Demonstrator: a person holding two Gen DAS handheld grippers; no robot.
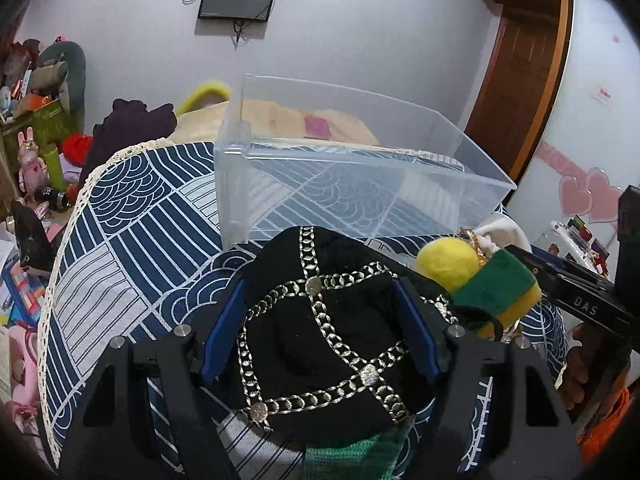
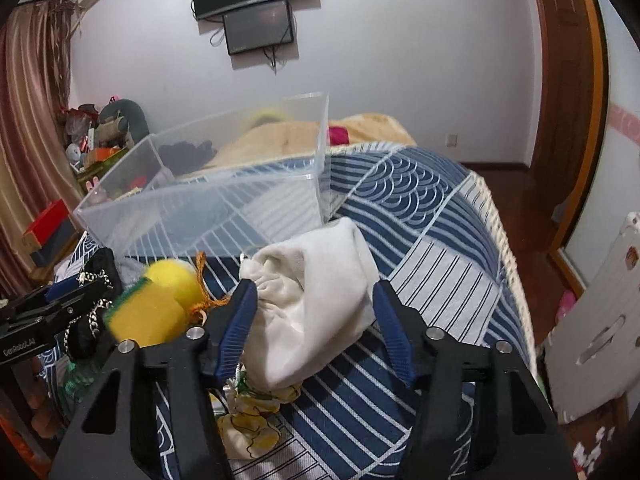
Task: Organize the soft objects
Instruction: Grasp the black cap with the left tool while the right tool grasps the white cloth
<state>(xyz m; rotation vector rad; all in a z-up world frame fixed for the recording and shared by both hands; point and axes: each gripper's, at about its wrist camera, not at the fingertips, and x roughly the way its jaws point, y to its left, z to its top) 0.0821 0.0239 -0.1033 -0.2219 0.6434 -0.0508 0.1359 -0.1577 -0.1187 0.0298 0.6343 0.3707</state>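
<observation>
A black pouch with a silver chain pattern (image 1: 320, 332) lies on the blue patterned cloth. My left gripper (image 1: 320, 300) is open, its blue fingers on either side of the pouch. A white cloth pouch (image 2: 316, 300) lies between the open fingers of my right gripper (image 2: 314, 308). A yellow ball (image 1: 446, 264) and a green-and-yellow sponge (image 1: 496, 292) lie between the two pouches; they also show in the right wrist view, ball (image 2: 176, 280) and sponge (image 2: 144, 316). A clear plastic bin (image 1: 360, 184) stands empty behind them.
A green knitted item (image 1: 352, 456) lies under the black pouch. A yellow-printed cloth (image 2: 248, 420) lies under the white pouch. The bed's lace edge (image 1: 52, 280) drops to a cluttered floor on the left. A beige blanket (image 1: 280, 116) lies behind the bin.
</observation>
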